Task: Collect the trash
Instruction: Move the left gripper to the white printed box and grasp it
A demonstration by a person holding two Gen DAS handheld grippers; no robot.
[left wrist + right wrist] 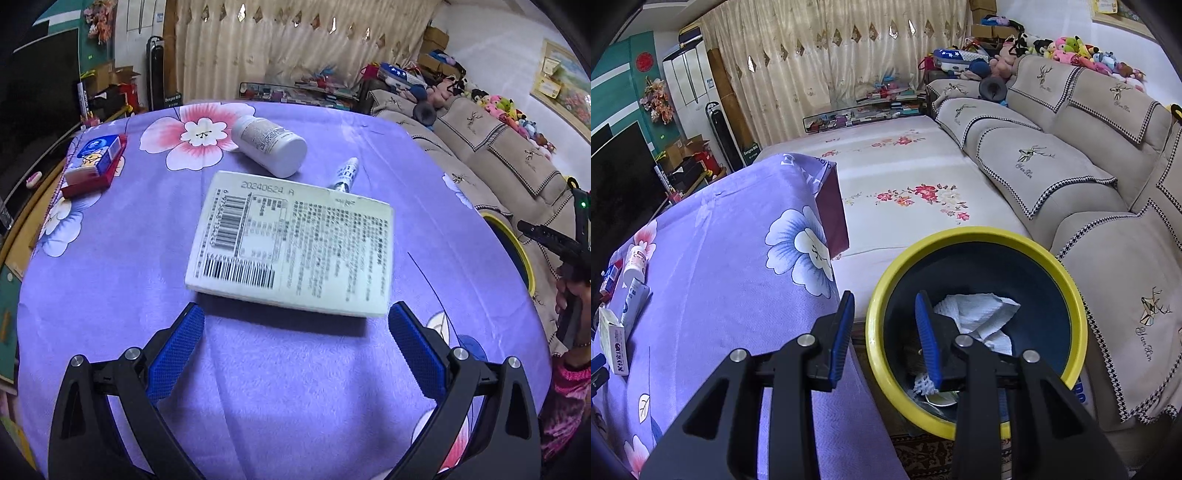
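Note:
A white carton (291, 243) with barcodes lies flat on the purple flowered cloth (280, 387). My left gripper (295, 314) is open just in front of it, fingers at either near corner, not touching. Behind lie a white pill bottle (271, 144), a small tube (345, 173) and a red-and-blue box (96, 162). My right gripper (884, 299) is open and empty above the near rim of the yellow-rimmed bin (1067, 295), which holds crumpled white paper (979, 314). The carton (614, 339) and bottle (635, 263) show at the far left in the right wrist view.
The bin stands on the floor between the table and a beige sofa (1052, 177). The bin's rim (511, 240) shows past the table's right edge in the left wrist view. A floral mattress (905, 177) lies behind. A TV (617, 177) stands left.

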